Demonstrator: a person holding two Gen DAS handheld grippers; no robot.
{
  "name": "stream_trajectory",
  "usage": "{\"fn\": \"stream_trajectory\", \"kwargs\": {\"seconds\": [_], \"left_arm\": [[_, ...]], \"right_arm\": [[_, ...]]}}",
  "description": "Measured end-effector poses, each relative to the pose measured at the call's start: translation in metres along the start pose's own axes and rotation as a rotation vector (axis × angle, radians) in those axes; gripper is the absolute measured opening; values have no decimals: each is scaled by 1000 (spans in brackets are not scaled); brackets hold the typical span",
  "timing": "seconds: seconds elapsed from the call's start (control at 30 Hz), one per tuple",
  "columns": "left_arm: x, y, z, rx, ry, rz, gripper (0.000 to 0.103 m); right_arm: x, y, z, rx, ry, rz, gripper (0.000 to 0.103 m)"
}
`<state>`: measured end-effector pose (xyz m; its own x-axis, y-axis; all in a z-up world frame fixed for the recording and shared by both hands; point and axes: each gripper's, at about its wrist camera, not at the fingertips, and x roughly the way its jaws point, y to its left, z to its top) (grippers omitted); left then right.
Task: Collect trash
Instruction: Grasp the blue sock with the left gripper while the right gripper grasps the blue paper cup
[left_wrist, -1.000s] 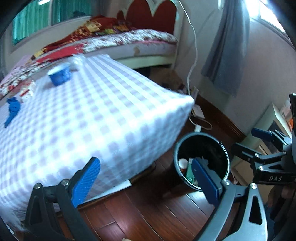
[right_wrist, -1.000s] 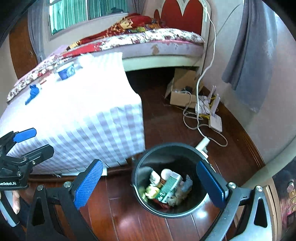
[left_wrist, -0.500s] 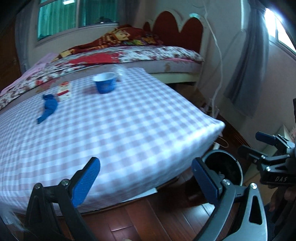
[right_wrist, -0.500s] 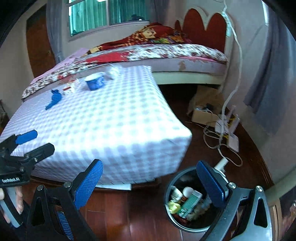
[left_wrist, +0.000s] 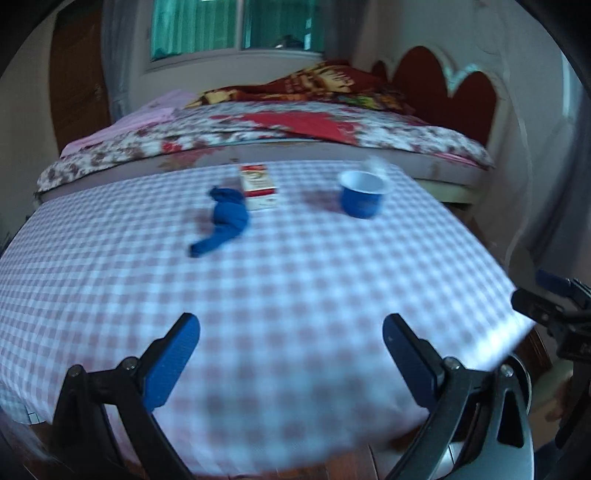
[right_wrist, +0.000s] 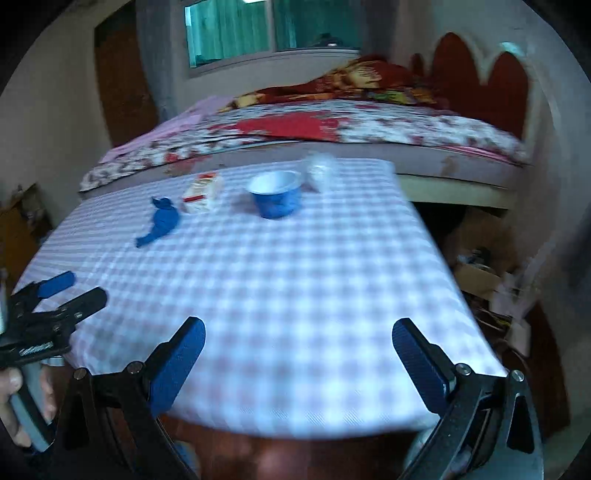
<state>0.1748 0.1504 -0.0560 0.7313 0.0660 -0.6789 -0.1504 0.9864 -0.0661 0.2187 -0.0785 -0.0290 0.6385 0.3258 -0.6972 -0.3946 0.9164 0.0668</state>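
Checked table holds a cup, box and blue rag, bed behind. We've got left gripper and right gripper both spread wide, empty.

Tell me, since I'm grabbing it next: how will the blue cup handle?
The blue cup looks thin-walled and empty, so probably light and crushable. Standing upright with a narrower base, it may tip if nudged.

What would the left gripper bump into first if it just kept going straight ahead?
Probably nothing at first. The left gripper is open and points across bare checked tablecloth. Farther along that line lie the blue rag and the small carton, but the blurry picture makes height and depth hard to judge.
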Motion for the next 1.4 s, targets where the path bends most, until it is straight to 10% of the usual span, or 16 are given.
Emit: {"fn": "stream_trajectory", "kwargs": {"seconds": [0.67, 0.87, 0.93, 1.03, 1.4], "left_arm": [[164, 63, 84, -55, 127, 114, 82], [173, 66, 84, -48, 156, 115, 76], [175, 67, 85, -54, 162, 97, 54], [173, 62, 83, -32, 160, 75, 38], [115, 35, 77, 28, 63, 28, 35]], "right_arm": [[223, 17, 124, -8, 115, -9, 102], [238, 26, 136, -28, 107, -25, 97], [240, 28, 137, -29, 108, -32, 79], [235, 31, 136, -36, 99, -28, 79], [165, 35, 111, -96, 32, -27, 79]]}}
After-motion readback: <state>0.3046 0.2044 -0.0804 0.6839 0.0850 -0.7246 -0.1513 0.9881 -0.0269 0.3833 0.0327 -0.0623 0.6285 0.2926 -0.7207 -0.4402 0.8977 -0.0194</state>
